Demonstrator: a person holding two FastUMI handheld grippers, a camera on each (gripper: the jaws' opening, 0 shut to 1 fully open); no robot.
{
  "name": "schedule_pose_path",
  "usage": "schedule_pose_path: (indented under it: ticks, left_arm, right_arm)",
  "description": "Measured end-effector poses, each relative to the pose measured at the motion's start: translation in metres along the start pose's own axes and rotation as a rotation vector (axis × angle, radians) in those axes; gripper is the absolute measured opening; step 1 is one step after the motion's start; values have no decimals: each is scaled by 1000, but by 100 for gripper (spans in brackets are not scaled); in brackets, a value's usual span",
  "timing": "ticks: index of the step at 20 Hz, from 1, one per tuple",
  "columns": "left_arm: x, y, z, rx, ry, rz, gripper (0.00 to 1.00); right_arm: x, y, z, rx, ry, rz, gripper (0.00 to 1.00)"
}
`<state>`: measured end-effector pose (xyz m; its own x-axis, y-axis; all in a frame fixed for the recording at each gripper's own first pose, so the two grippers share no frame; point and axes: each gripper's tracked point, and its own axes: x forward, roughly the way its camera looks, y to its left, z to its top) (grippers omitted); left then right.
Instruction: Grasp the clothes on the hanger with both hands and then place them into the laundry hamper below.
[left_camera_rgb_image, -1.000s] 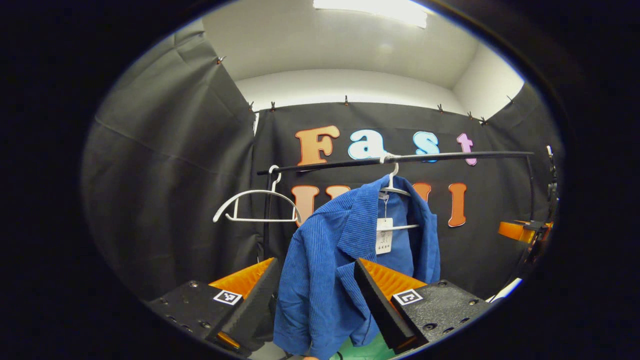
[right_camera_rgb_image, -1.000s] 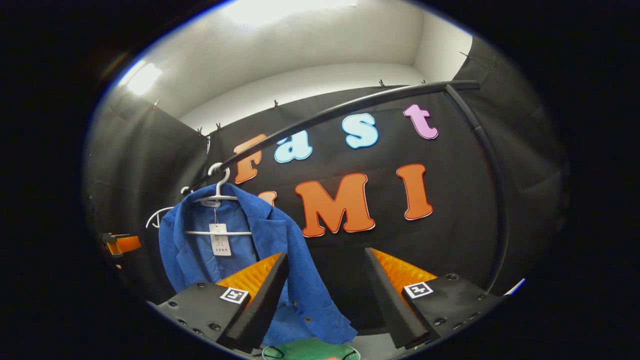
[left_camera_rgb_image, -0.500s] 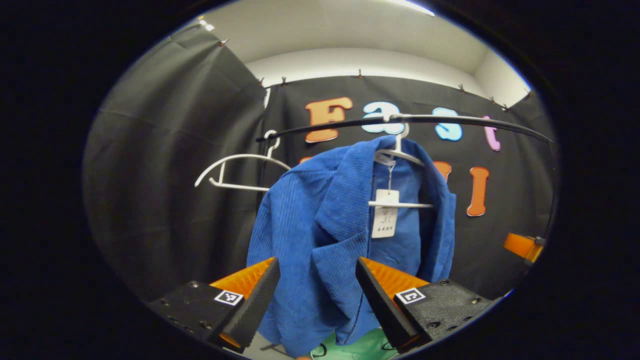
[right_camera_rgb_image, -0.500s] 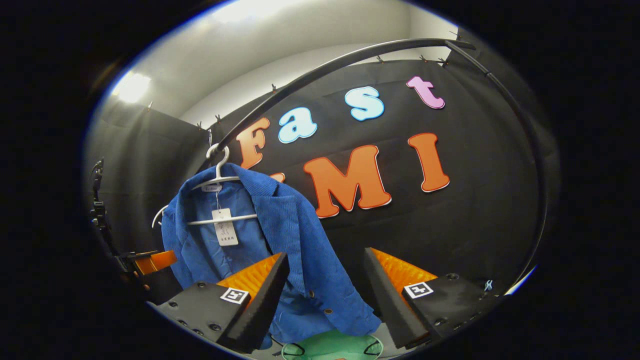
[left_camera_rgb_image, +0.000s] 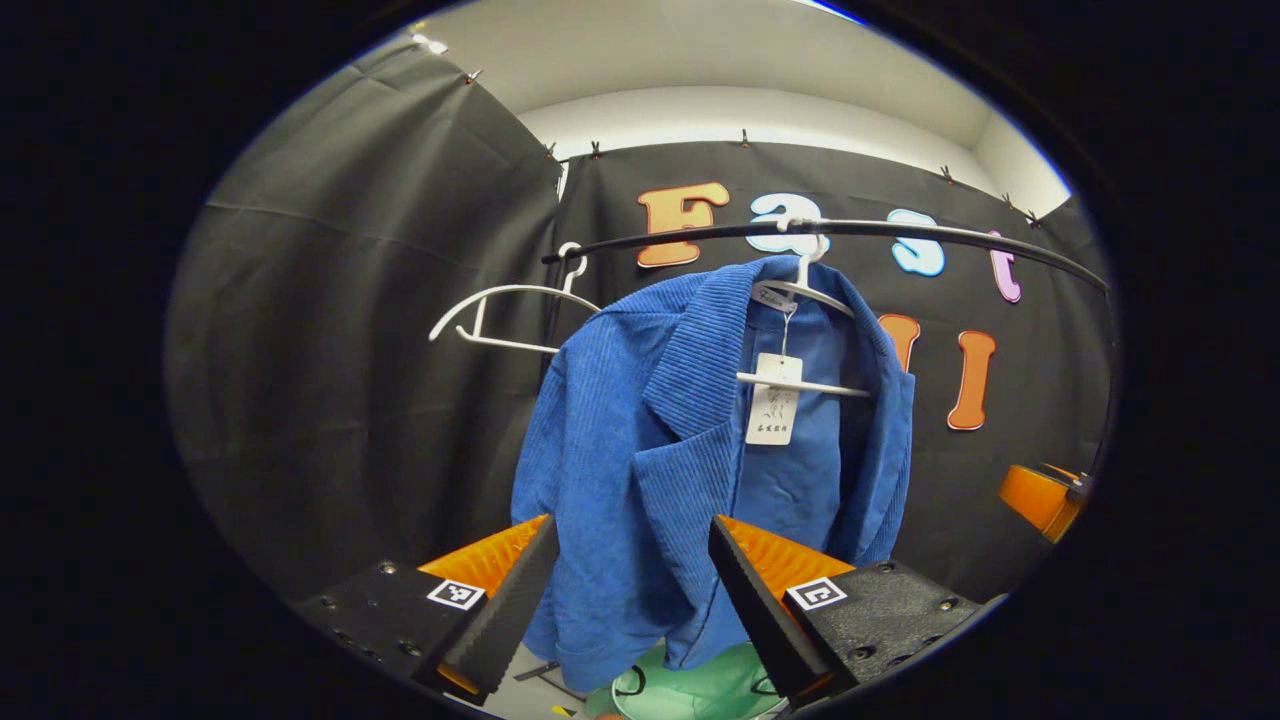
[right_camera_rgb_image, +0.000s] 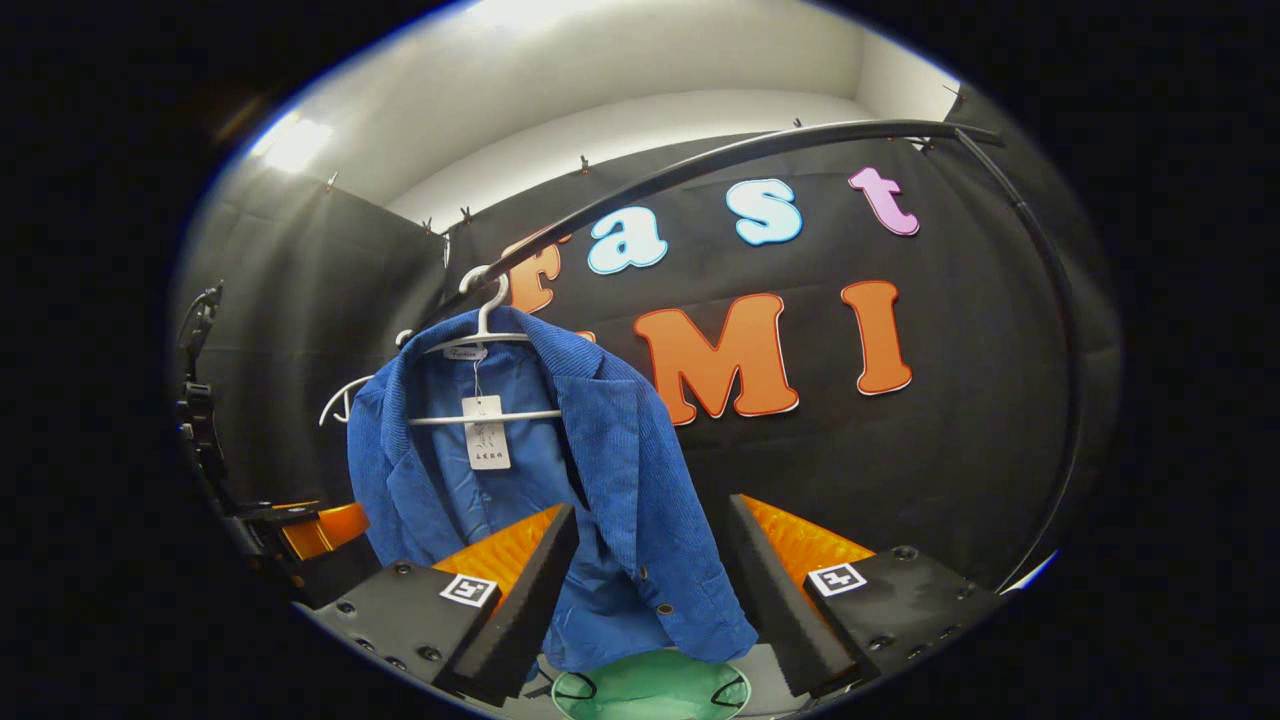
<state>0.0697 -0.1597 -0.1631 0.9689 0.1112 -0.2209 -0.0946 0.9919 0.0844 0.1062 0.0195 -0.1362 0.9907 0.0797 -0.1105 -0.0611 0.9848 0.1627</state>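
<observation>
1. Two tongs are spread wide with nothing between their fingers: the left tongs (left_camera_rgb_image: 628, 590) and the right tongs (right_camera_rgb_image: 650, 590).
2. The blue jacket (left_camera_rgb_image: 690, 470) hangs on a white hanger (left_camera_rgb_image: 800, 300) on the black rail (left_camera_rgb_image: 900, 232). In the left gripper view it sits just past the tongs, toward 12 o'clock. In the right gripper view the blue jacket (right_camera_rgb_image: 560, 480) is at about 11 o'clock from the tongs.
3. The green hamper (right_camera_rgb_image: 650, 690) is under the jacket, at 6 o'clock. You can see just its top.
4. An empty hanger (left_camera_rgb_image: 500, 315) hangs on the rail at 9 o'clock from the jacket.
5. The jacket looks soft and floppy, with thick ribbed cloth. I think it is light and will sag and fold when lifted, not slip.
6. Good places to hold look like the two shoulders or the front edges near the collar (left_camera_rgb_image: 700, 350), one side for each tongs.
7. The paper tag (left_camera_rgb_image: 772, 412) is thin, so it is best not to pinch it.
8. The hanger hook may catch on the rail.
</observation>
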Motion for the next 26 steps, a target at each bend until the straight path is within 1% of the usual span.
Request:
schedule_pose_path:
  ticks: [1,3,5,8,9,10,13,14,15,16,17,18,19,20,21,23,24,25,26]
  left_arm:
    - [7,-4,0,12,1,-19,92]
    - [26,-7,1,30,-11,-28,92]
    - [44,-13,1,21,-11,-53,92]
    - [69,-20,6,4,-18,-94,92]
    - [77,-20,6,4,-20,-98,95]
    - [83,-19,7,3,-16,-102,92]
    - [92,-18,6,-28,-1,-119,92]
    - [94,-16,8,-41,-2,-117,92]
    - [96,-13,8,-54,1,-112,92]
    - [99,-12,8,-65,8,-107,92]
    - [100,-11,7,-79,16,-103,92]
    - [101,-10,7,-96,20,-102,91]
    - [103,-10,9,-108,21,-103,94]
    - [104,-10,11,-111,20,-105,90]
    - [105,-9,11,-106,19,-106,90]
    - [106,-8,11,-91,23,-103,99]
    - [106,-8,11,-88,23,-106,87]
    - [106,-8,12,-84,22,-111,87]
    - [106,-7,14,-82,17,-118,85]
  right_arm:
    - [6,4,1,9,0,-9,98]
    - [19,9,2,14,-3,-28,97]
    - [31,14,3,10,-8,-47,97]
    - [52,28,9,5,-29,-52,98]
    - [59,32,9,5,-27,-55,97]
    - [67,36,7,8,-16,-58,97]
    - [92,50,-1,22,24,-37,98]
    - [99,52,-2,26,26,-33,100]
    - [107,54,-3,28,27,-26,98]
    - [115,57,-4,29,28,-13,98]
    - [122,58,-6,29,28,-5,100]
    - [130,58,-8,28,29,-3,97]
    - [137,59,-9,30,30,0,98]
    - [143,59,-11,36,30,2,97]
    - [149,58,-12,41,32,4,97]
    - [160,57,-19,51,43,11,97]
    - [164,57,-22,61,52,20,97]
    - [167,57,-24,75,59,27,84]
    - [171,54,-26,88,63,27,88]
